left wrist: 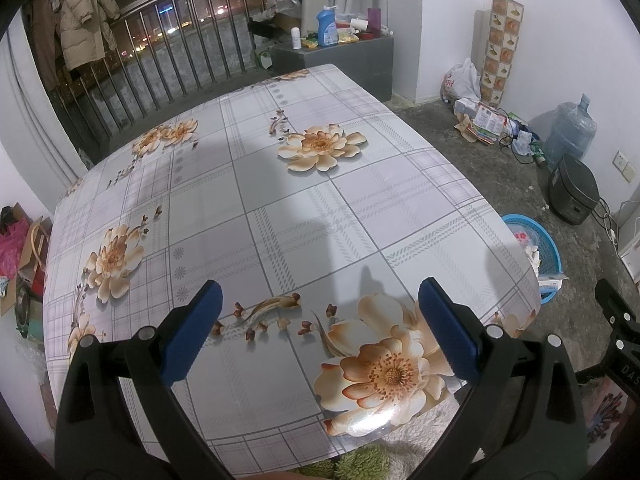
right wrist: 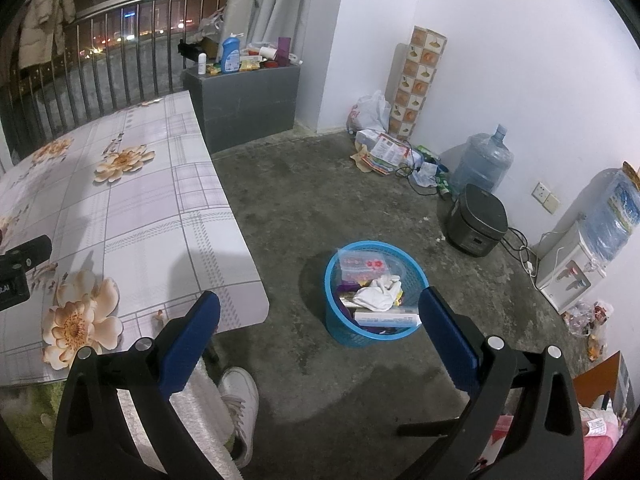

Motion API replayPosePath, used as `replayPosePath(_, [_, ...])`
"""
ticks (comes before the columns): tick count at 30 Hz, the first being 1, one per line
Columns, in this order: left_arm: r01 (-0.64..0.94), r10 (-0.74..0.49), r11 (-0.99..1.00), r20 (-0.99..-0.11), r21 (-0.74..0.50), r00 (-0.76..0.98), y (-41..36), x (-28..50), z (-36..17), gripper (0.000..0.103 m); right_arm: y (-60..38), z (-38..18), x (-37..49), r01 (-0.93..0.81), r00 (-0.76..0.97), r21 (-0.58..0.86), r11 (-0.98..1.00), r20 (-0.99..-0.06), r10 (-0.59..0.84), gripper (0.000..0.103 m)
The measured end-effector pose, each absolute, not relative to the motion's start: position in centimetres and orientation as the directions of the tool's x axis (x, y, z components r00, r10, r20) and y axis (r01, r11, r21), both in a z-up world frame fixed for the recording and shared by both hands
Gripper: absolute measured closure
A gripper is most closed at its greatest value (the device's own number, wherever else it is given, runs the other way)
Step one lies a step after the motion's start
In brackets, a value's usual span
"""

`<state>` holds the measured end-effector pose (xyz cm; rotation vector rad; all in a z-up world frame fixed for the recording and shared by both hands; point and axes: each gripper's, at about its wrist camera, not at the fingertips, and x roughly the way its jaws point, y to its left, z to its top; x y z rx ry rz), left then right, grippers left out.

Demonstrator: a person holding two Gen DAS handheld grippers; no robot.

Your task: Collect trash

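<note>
Both grippers, left (left wrist: 320,320) over table (left wrist: 280,200), right (right wrist: 320,320) above basket (right wrist: 332,320), jaws spread, empty.

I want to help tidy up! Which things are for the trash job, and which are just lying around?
For the job: blue basket, white cloth and boxes in it, left gripper, right gripper, both open.

Lying about: water jug, rice cooker, plastic bag, blue bottle, table.
</note>
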<state>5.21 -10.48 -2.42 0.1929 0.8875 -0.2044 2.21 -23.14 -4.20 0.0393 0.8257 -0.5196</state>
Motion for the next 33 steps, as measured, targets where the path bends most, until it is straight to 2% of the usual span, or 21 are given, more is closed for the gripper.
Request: replayPosePath(33, [0.256,-0.094,0.963,-0.786,0.084,0.612,-10.28,5.17,-2.44,0.009,-23.05,-4.22,2.22,0.457,0.561,-0.163,0.874,-0.710,-0.426,0.006])
